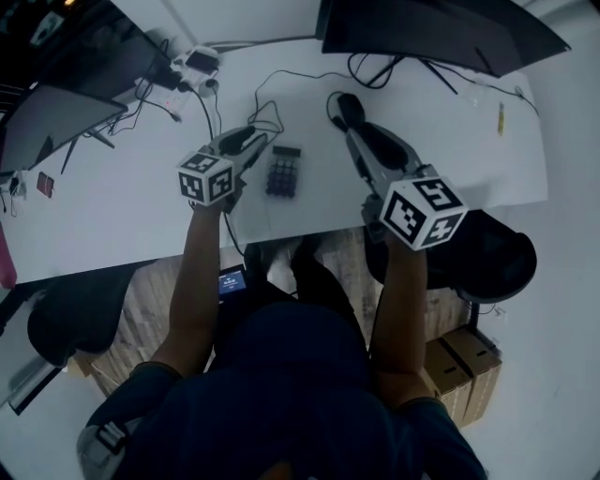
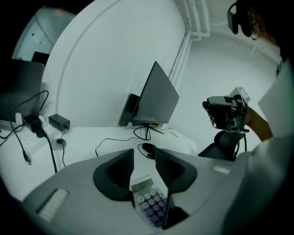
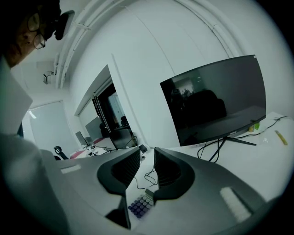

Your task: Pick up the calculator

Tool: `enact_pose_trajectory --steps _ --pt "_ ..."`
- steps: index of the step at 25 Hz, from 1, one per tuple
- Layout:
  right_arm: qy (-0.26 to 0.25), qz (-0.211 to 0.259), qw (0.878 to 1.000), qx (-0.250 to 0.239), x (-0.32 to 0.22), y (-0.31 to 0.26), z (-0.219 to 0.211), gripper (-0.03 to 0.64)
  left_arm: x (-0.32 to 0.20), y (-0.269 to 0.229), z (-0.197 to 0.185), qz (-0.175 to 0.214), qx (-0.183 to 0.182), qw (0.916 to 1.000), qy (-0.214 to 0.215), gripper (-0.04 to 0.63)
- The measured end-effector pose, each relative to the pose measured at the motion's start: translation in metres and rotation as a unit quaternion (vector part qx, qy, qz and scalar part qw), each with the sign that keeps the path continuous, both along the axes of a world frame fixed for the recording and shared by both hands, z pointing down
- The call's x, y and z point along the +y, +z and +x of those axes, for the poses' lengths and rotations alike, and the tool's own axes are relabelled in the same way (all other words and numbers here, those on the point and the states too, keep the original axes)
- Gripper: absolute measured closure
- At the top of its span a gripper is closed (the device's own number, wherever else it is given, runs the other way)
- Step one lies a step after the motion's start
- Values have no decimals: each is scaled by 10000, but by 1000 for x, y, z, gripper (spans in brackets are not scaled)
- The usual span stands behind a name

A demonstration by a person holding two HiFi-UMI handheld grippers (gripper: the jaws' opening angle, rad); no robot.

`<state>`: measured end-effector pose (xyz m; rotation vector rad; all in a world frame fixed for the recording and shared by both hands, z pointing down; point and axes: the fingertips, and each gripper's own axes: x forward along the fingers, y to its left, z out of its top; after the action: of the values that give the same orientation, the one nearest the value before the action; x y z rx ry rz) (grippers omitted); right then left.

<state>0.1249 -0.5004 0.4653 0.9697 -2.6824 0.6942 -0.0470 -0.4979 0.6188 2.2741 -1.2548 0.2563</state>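
A small dark calculator [image 1: 284, 171] with a grey display and rows of round keys lies flat on the white desk [image 1: 122, 206], between my two grippers. My left gripper [image 1: 255, 148] hangs just left of it. In the left gripper view the jaws [image 2: 144, 153] stand open, and the calculator [image 2: 149, 202] lies on the desk below the gap, untouched by the pads. My right gripper [image 1: 361, 131] is to the calculator's right, a little above the desk. Its jaws [image 3: 147, 158] stand slightly apart with nothing between them, and the calculator [image 3: 141, 204] shows low down.
A black mouse [image 1: 345, 106] with its cable lies just beyond the right gripper. A large monitor [image 1: 441, 28] stands at the back right, a laptop [image 1: 56, 112] at the left, a power strip [image 1: 197, 66] with cables behind. Office chairs [image 1: 497, 258] and cardboard boxes sit below the desk's near edge.
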Motion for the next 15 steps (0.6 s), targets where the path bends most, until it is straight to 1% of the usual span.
enact_pose_trajectory --steps 8,15 --pt "12 -177 9998 45 -4 18 2 538 -3 57 3 -589 58 9982 -31 436" --pt "21 -308 9995 41 -5 32 2 538 -3 98 4 -1046 41 9945 -80 426"
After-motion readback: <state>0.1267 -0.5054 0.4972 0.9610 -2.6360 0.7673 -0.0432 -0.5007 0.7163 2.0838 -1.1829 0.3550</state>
